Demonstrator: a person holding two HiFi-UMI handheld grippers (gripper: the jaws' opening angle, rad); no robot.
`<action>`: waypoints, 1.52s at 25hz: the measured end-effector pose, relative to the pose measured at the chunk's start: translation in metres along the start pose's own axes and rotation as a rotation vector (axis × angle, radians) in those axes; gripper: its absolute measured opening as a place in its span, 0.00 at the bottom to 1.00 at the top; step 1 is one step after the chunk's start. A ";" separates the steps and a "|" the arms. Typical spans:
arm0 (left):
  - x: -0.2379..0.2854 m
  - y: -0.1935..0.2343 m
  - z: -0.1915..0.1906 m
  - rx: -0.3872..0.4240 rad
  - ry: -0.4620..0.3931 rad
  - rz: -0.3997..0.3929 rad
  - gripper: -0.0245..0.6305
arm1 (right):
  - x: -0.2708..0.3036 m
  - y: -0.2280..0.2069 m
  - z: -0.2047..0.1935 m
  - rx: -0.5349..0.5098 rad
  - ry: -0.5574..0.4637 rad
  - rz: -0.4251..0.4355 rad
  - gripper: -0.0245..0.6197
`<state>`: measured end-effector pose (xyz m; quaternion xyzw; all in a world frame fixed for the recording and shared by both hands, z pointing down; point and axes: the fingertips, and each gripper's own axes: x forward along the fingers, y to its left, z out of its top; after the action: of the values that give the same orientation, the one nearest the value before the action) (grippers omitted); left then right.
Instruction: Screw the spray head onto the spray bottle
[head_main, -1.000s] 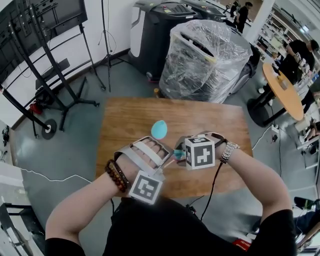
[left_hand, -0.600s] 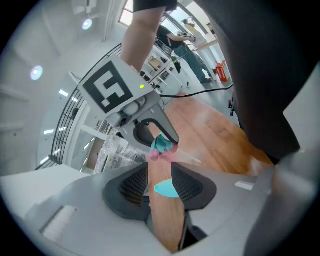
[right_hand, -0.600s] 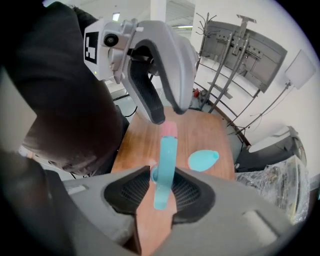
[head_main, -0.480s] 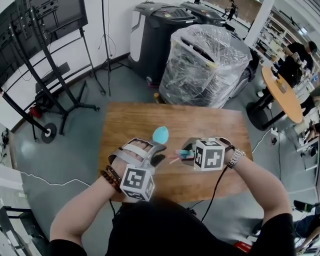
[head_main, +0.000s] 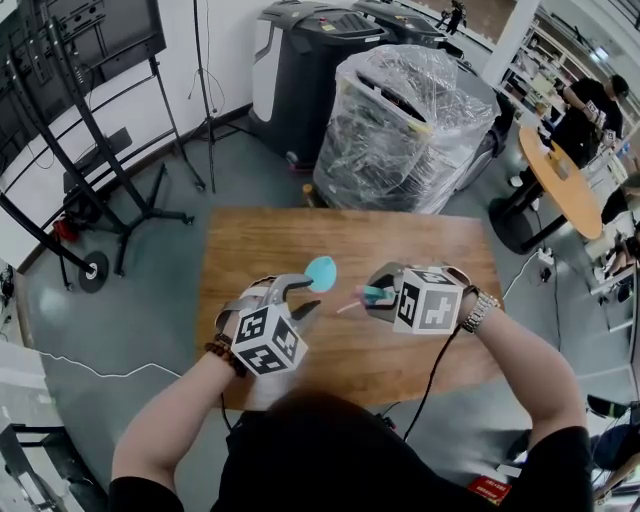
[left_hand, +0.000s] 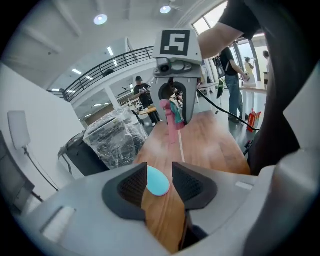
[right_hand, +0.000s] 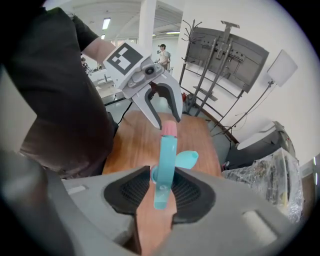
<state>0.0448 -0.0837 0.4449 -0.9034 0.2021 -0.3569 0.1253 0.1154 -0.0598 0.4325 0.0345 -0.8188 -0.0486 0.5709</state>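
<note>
Now, left tongs (left_hand: 159, 186) tilted, just opened, empty, right tongs (right_hand: 161, 192) just clamped spray head (right_hand: 167, 150)

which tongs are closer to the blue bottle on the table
Left. The left tongs, jaws just opened, reach the blue bottle, seen between them ungripped; the right tongs, just closed on the spray head, hang to its right.

Spray head (head_main: 371, 294) mostly hidden behind right gripper (head_main: 379, 297) in head view, spray bottle (left_hand: 159, 184) edge behind 1 left gripper (left_hand: 160, 180) pad, table (head_main: 350, 235) near edge under the person's arms (head_main: 180, 420).
</note>
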 end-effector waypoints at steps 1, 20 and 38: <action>0.001 0.003 -0.001 -0.018 -0.002 0.001 0.31 | 0.000 -0.002 0.001 0.003 -0.004 -0.006 0.23; 0.071 0.016 -0.063 -0.361 0.034 -0.036 0.54 | -0.028 -0.046 0.026 0.061 -0.116 -0.189 0.23; 0.156 0.012 -0.102 -0.371 0.067 -0.134 0.68 | -0.040 -0.073 0.025 0.138 -0.094 -0.267 0.23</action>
<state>0.0741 -0.1731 0.6060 -0.9101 0.2079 -0.3508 -0.0743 0.1058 -0.1268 0.3782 0.1800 -0.8342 -0.0695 0.5167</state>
